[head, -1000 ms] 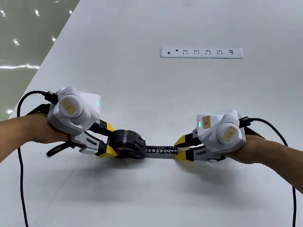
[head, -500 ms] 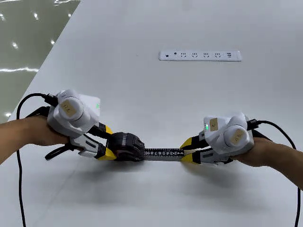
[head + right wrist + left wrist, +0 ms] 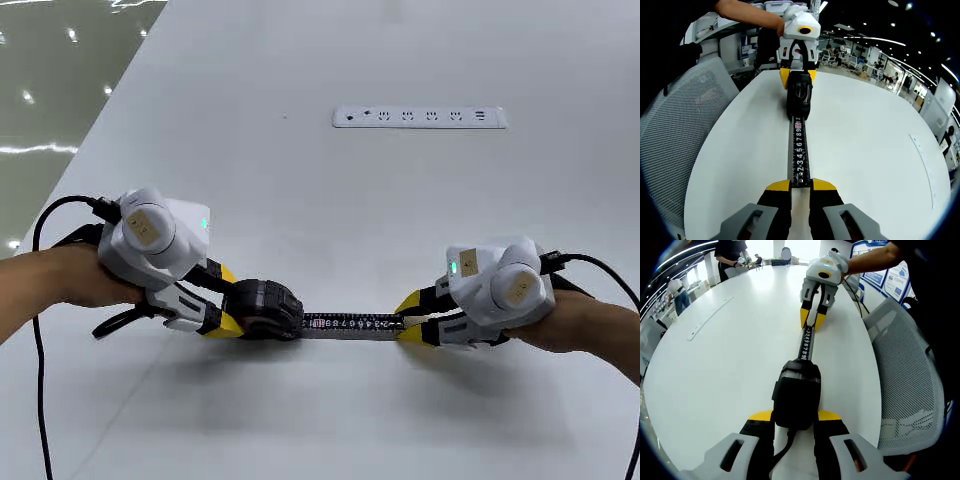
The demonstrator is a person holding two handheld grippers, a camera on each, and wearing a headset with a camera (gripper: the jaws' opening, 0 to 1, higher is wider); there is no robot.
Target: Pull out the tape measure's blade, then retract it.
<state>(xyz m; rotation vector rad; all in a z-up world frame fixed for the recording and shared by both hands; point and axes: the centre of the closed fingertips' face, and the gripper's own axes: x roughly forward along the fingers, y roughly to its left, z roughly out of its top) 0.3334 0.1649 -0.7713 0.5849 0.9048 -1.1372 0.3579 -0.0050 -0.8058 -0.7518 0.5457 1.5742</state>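
I log a white table (image 3: 300, 60), matte top. Power strip (image 3: 420, 117) lies flat on it, well ahead of right gripper (image 3: 408, 318). Tape measure (image 3: 265, 305) rests on top at left gripper (image 3: 228, 298) tips. Blade (image 3: 355, 323) contact w/ surface: can't tell.

Head cam: above near edge, looks down across table (image 3: 300, 60). Gripper cams: low, close, facing each other along blade (image 3: 799, 155). All 3 share tape measure (image 3: 266, 306).

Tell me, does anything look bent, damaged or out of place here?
Nothing stands out. The blade runs straight and flat from the case, held in the left gripper, to the right gripper.
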